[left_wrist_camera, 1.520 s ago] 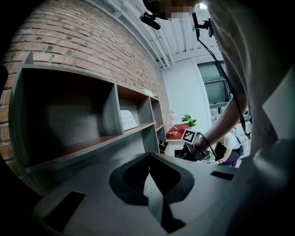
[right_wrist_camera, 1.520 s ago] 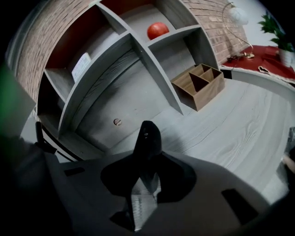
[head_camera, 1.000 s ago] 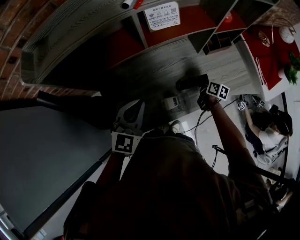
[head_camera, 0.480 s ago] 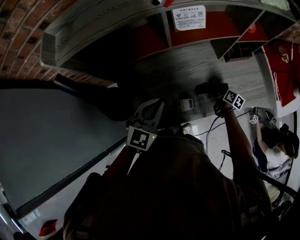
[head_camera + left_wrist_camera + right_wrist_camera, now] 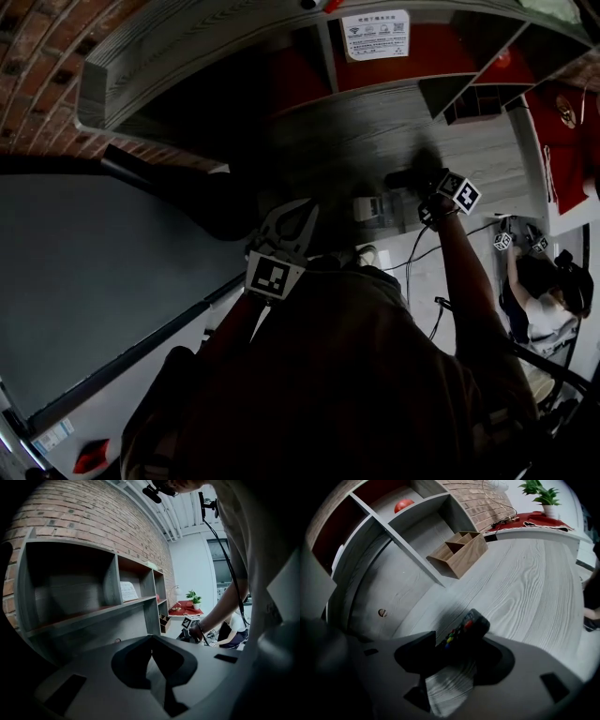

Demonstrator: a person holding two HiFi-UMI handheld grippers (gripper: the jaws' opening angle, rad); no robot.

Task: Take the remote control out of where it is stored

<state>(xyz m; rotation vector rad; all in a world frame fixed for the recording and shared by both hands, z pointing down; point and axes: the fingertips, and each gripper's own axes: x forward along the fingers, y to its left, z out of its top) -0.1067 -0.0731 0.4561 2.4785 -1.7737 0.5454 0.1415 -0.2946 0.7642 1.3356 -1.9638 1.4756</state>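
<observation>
two jaws of right gripper (image 5: 459, 641) just opening around remote control (image 5: 469, 622) (labels unreadable).

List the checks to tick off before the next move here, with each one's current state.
1. Remote control outside the shelf compartments, over the desk: ok.
2. Remote settled flat on the desk: cannot tell.
3. Right gripper releasing: ok. Its jaws have just been opening and stand apart with the remote between them.
4. Left gripper shut, nothing in it: ok.
5. Wooden organizer apart from the remote: ok.
</observation>
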